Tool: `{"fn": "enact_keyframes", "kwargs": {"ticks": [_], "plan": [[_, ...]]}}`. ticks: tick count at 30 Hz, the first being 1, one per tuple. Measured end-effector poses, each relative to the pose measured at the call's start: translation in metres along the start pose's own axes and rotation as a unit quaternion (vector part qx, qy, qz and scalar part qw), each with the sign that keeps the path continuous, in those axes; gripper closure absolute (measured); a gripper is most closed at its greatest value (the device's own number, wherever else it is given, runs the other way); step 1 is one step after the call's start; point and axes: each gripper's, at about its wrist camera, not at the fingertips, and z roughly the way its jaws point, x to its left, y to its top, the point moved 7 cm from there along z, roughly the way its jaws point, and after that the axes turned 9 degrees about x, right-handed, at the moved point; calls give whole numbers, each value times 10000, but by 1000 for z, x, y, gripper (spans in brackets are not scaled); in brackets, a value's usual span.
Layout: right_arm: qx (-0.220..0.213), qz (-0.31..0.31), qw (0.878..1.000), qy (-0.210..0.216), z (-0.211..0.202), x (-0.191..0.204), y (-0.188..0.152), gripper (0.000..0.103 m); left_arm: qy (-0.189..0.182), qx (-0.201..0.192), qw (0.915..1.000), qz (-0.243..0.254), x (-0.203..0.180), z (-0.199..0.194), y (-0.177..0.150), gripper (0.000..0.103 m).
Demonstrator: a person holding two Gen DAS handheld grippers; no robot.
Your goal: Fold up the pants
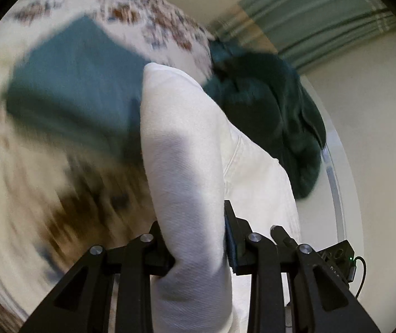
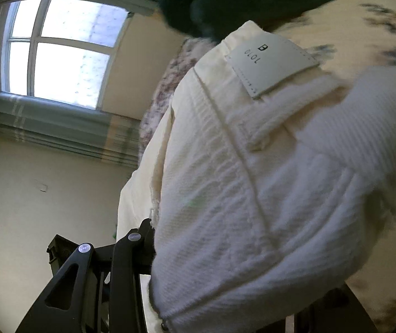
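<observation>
Both my grippers clamp the white pants (image 1: 187,144): left gripper (image 1: 198,247) pinches a fold running straight ahead, right gripper (image 2: 225,263) holds the waistband end, bulk lying forward.

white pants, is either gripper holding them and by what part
Both hold the white pants. The left gripper clamps a rolled fold of cloth; the right gripper holds the bunched waist end, below the label.

Cream pants (image 2: 253,194) are ribbed woven cloth with a smooth matt label (image 2: 273,63); dark-green garment (image 1: 275,111) looks fuzzy.
</observation>
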Motion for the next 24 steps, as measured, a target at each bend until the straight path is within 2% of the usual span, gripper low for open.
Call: {"fn": "enact_keyframes", "kwargs": {"ticks": [3, 5, 7, 10, 13, 15, 16, 17, 18, 19, 21, 22, 23, 24], "plan": [[-14, -117, 9997, 213, 76, 50, 25, 62, 154, -185, 9996, 116, 31, -25, 79, 77], [-8, -179, 9993, 321, 128, 74, 42, 62, 241, -262, 9992, 165, 52, -32, 121, 77], [18, -200, 9993, 316, 173, 85, 54, 62, 356, -266, 9988, 204, 77, -29, 159, 77], [117, -115, 9998, 111, 219, 77, 67, 62, 492, -59, 9987, 106, 113, -6, 187, 77], [494, 30, 9984, -269, 255, 59, 67, 61, 765, 219, 9968, 47, 147, 18, 191, 74], [738, 128, 9966, -345, 260, 50, 66, 55, 898, 285, 9955, 110, 155, 19, 187, 70], [868, 50, 9950, -487, 257, 52, 65, 52, 984, 280, 9946, 156, 156, 16, 189, 63], [919, -54, 9938, -622, 252, 53, 66, 47, 1067, 268, 9937, 193, 154, 12, 184, 60], [954, -174, 9919, -824, 243, 55, 68, 38, 1148, 252, 9928, 218, 151, 7, 182, 57], [983, -266, 9897, -1001, 237, 56, 69, 35, 1286, 246, 9911, 232, 148, 0, 176, 56], [1135, -423, 9841, -1295, 228, 56, 72, 34, 1480, 244, 9885, 206, 146, -9, 170, 56], [1127, -547, 9786, -1633, 218, 51, 70, 32, 1641, 204, 9860, 200, 145, -15, 164, 56], [1103, -668, 9743, -1849, 209, 50, 70, 29, 1776, 186, 9837, 215, 143, -20, 160, 53], [1082, -836, 9692, -2049, 201, 55, 68, 25, 1944, 199, 9804, 239, 141, -23, 157, 44]]}}
